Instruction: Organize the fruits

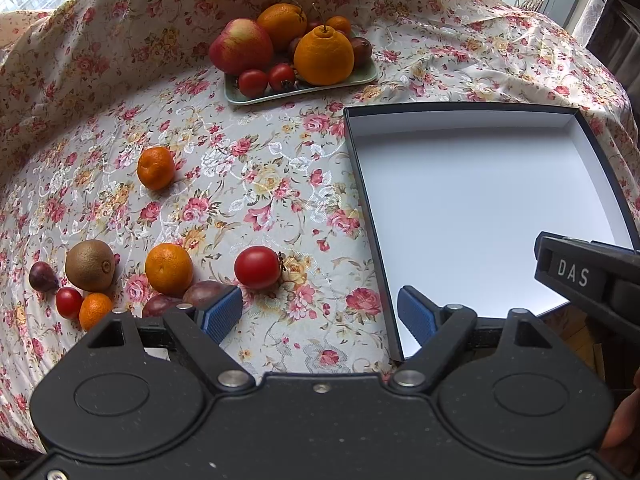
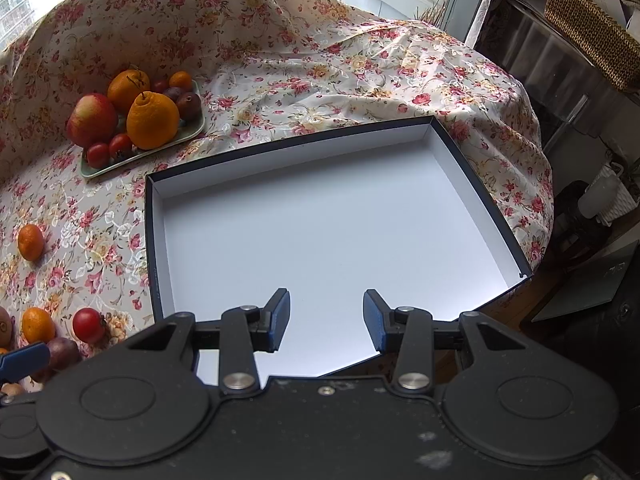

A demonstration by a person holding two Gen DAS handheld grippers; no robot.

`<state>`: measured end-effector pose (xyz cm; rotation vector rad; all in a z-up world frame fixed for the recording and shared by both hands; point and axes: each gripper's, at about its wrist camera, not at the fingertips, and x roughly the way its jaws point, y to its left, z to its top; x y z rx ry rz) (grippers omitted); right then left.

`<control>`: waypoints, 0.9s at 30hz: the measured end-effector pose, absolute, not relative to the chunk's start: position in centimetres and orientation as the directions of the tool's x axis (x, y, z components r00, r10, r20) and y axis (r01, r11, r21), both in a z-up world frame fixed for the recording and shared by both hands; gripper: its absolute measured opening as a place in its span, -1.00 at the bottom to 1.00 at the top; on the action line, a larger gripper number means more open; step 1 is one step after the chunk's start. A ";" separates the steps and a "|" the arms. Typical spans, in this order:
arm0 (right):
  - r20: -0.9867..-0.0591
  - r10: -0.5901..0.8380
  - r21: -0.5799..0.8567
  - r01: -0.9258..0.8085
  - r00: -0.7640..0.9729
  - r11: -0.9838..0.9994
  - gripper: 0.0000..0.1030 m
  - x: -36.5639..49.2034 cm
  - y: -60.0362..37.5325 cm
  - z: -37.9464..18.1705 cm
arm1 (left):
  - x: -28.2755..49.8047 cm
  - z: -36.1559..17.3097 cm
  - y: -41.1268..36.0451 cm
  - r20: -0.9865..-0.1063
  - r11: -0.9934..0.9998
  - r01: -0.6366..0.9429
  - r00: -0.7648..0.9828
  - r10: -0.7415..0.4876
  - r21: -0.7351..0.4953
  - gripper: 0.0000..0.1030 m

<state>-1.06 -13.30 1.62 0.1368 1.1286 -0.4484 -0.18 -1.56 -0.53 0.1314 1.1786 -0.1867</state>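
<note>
Starting looks like the fair word for this step: both grippers hang empty over the near edge of the worktop and the box has nothing in it, so by my reading no fruit has been sorted yet.

Nearest the left gripper lie two dark plums, one touching its left blue pad, and just beyond them a tomato. That gripper's jaws stand wide and hold nothing. The tomato sits a little left of the gap between them, ahead of the left pad, so the next move probably calls for a short reach forward and a slight shift left before closing. A round, smooth fruit like this may roll off if it is pinched off-centre.

Left of the tomato sits an orange, then a kiwi, with a small tomato, a small orange and another plum clustered close around it. Farther out, well apart from that group, a lone mandarin rests on the cloth.

The right gripper hovers over the near part of the box, jaws moderately wide and empty, with no fruit near them.

Farthest away, a green tray carries an apple, a big knobbed orange, other oranges, small tomatoes and dark fruit, all packed together. Whether those also belong in the box, I cannot tell.
</note>
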 end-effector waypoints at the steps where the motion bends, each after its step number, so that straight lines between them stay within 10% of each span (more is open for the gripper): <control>1: -0.895 -0.276 -0.118 0.412 0.350 0.903 -0.16 -1.1 -13.3 1.6 | -0.2 -0.6 -1.6 -0.926 0.977 0.213 0.369 -0.076 0.005 0.64; 27: -0.895 -0.273 -0.117 0.407 0.352 0.906 -0.16 -1.1 -13.2 1.7 | -0.2 -0.6 -1.6 -0.930 0.977 0.214 0.358 -0.078 0.000 0.64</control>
